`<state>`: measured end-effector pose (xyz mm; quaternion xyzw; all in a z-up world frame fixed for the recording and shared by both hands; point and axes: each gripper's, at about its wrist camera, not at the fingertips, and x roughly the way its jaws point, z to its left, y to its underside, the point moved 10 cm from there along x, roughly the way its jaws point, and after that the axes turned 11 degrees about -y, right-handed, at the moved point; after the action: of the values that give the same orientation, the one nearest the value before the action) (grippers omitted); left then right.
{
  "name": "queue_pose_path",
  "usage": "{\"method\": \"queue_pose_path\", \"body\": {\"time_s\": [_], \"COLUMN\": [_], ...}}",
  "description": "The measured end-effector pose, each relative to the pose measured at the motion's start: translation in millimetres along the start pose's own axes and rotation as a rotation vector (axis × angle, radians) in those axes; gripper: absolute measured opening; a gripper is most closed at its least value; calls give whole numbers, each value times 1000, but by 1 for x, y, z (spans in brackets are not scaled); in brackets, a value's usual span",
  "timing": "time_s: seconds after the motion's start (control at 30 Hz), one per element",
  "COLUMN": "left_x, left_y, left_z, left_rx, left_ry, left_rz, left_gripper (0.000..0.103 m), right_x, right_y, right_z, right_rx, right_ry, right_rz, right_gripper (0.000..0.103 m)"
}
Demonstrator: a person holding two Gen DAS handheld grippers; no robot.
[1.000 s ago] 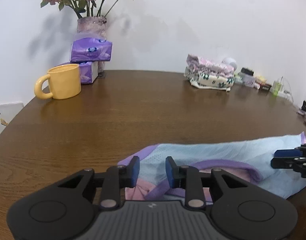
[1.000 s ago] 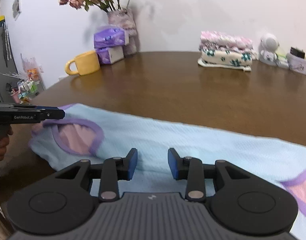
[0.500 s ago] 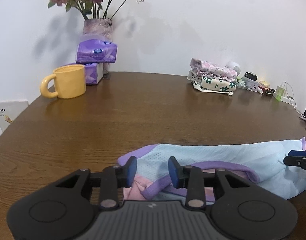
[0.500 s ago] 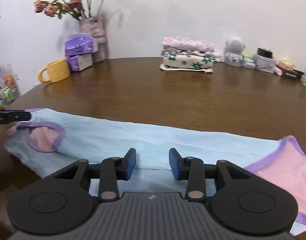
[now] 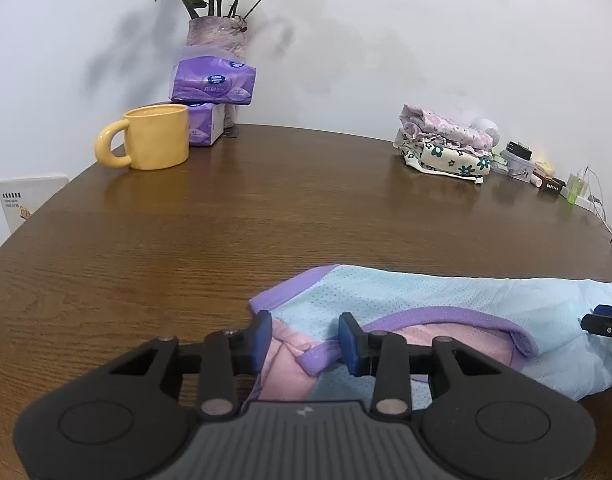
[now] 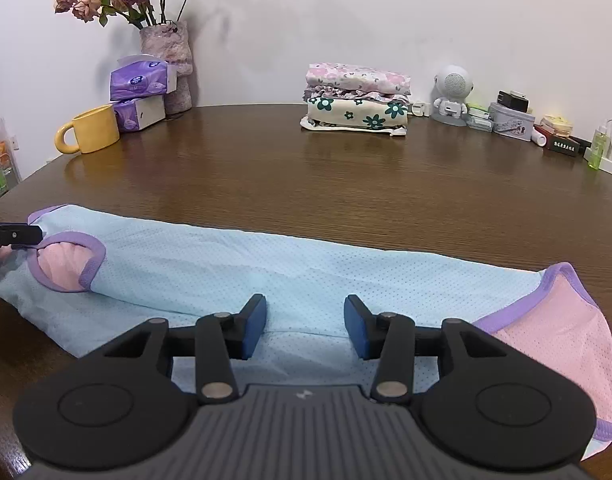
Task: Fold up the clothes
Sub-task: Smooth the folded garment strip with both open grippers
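A light blue garment (image 6: 234, 264) with purple trim and pink lining lies stretched across the near edge of a brown wooden table (image 6: 345, 176). At its left end, the left gripper (image 5: 305, 338) hovers with its blue pads spread apart, a pink and purple fold of the cloth between them but not pinched. Further right, the right gripper (image 6: 305, 326) sits over the middle of the garment, its pads also wide apart, cloth beneath them. A yellow mug (image 6: 90, 129) stands far back left; folded clothes (image 6: 357, 102) are stacked at the back.
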<state>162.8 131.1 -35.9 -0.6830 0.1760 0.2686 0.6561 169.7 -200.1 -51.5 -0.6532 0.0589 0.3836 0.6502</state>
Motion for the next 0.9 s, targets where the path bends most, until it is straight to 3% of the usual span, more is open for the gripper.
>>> {"method": "queue_pose_path", "body": {"time_s": [0.4,0.5,0.63,0.9], "left_x": [1,-3,-23,-49], "left_y": [1,-3,-14,-25], "left_z": [-5,-2,-3,-74], "left_rx": [26,9,2,87], "left_ry": [-3,-5,-2,138], "left_rz": [0,-4,-57,-108], "left_gripper": [41,42,48,49], "right_x": [0,-8,-29,-51], "right_y": [2,1,2,6], "right_z": [-4,-11,-39,-80], "right_rx": [10,69,149,185], "right_ry": [12,-34,-16,44], "right_rz": [3,-22,-73,-126], "right_gripper": [52,54,57,56]}}
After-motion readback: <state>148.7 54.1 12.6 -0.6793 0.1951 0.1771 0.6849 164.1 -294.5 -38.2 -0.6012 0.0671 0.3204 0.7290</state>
